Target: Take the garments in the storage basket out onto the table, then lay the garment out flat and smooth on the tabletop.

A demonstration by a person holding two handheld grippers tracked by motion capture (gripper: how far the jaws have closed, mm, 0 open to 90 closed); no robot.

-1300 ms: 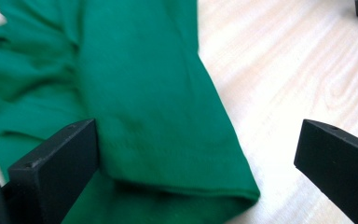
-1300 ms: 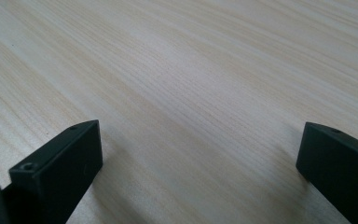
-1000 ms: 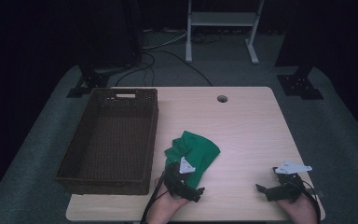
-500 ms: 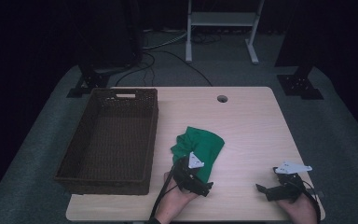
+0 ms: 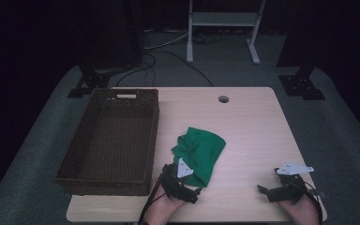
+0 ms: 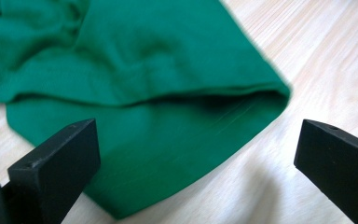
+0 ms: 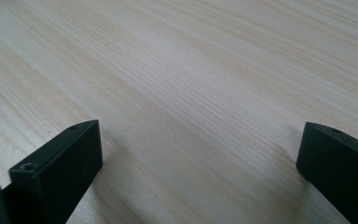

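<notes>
1. In the high view, the green cloth (image 5: 199, 152) lies crumpled near the middle of the wooden table (image 5: 253, 126), just right of the wicker basket (image 5: 110, 140) and apart from it. The left gripper (image 5: 194, 191) sits at the cloth's near edge; the right gripper (image 5: 261, 189) rests well apart, near the table's right front corner.
2. The left gripper view adds the detail: the cloth (image 6: 135, 93) is folded over itself, with a rounded lower layer reaching toward the camera. The left gripper (image 6: 196, 158) has its jaws spread wide, one over the cloth's near hem, the other over bare wood, gripping nothing.
3. The right gripper view shows the right gripper (image 7: 200, 158) likewise released, jaws wide over bare table (image 7: 205, 70).
4. Against the frame a second ago, the left gripper has shifted rightward along the cloth's near edge, and the cloth has bunched narrower and drawn away from the basket. The right gripper has stayed put.
5. Open tabletop spreads between the grippers and beyond the cloth, up to the cable hole (image 5: 223, 99). The basket's wall bounds the left side; both grippers sit close to the front edge.
</notes>
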